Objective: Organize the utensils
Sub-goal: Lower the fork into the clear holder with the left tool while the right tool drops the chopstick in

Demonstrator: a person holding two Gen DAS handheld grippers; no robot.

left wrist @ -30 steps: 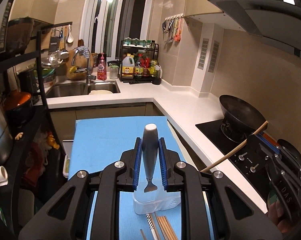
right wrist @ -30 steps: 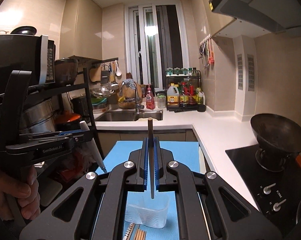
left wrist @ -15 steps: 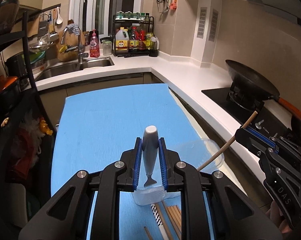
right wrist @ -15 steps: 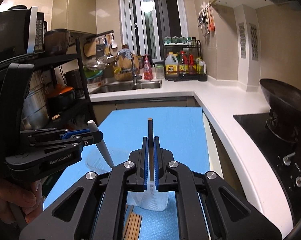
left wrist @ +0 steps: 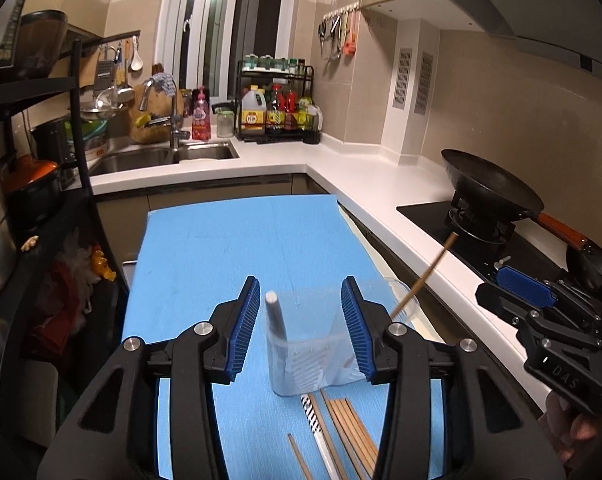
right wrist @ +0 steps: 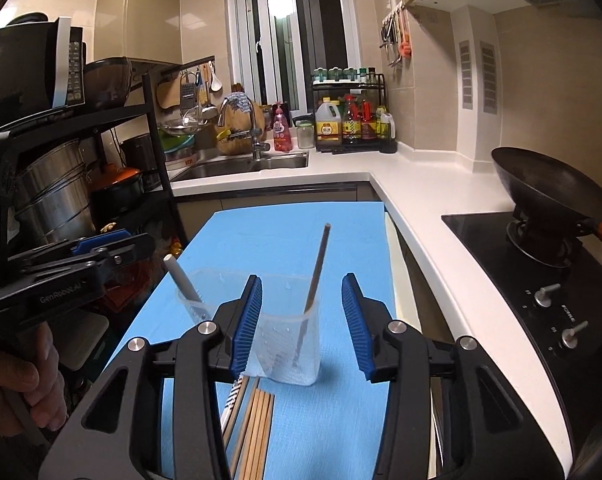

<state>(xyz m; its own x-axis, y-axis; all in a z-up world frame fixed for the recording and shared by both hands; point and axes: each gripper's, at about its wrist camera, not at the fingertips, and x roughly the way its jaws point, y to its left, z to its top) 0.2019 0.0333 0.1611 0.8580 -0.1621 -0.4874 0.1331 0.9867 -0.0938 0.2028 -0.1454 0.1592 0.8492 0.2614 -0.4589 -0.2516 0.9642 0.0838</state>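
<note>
So both grippers had just been opening up here. The left gripper point(left wrist: 300, 330) had its blue ribbed pads spread wide, nothing pinched. The grey-handled utensil point(left wrist: 275, 322) stood between the pads without touching either one, leaning inside the clear plastic holder point(left wrist: 313, 364) on the blue mat point(left wrist: 241, 248). From the right wrist view that same handle looked white and tilted to the far left point(right wrist: 181, 280), sticking up out of the holder's left compartment.

The right gripper point(right wrist: 301, 326) was the same story: pads wide apart, gripping nothing. A single brown wooden chopstick point(right wrist: 317, 268) leaned in the right-hand compartment of the holder point(right wrist: 289, 344), upper end tipped to the far right, clear of both pads. In the left wrist view it poked out to the right point(left wrist: 425, 280), past the holder's rim.

On the mat just near of the holder lay a bundle of loose wooden chopsticks point(right wrist: 257, 420), and beside them on the left a white utensil with black stripes point(right wrist: 233, 400). One more stray chopstick point(left wrist: 299, 456) sat a bit apart to the left of those in the left wrist view.

A hand point(right wrist: 21, 384) gripped the left tool's handle at the left edge. A black wok point(right wrist: 549, 188) sat on the stove on the right.
</note>
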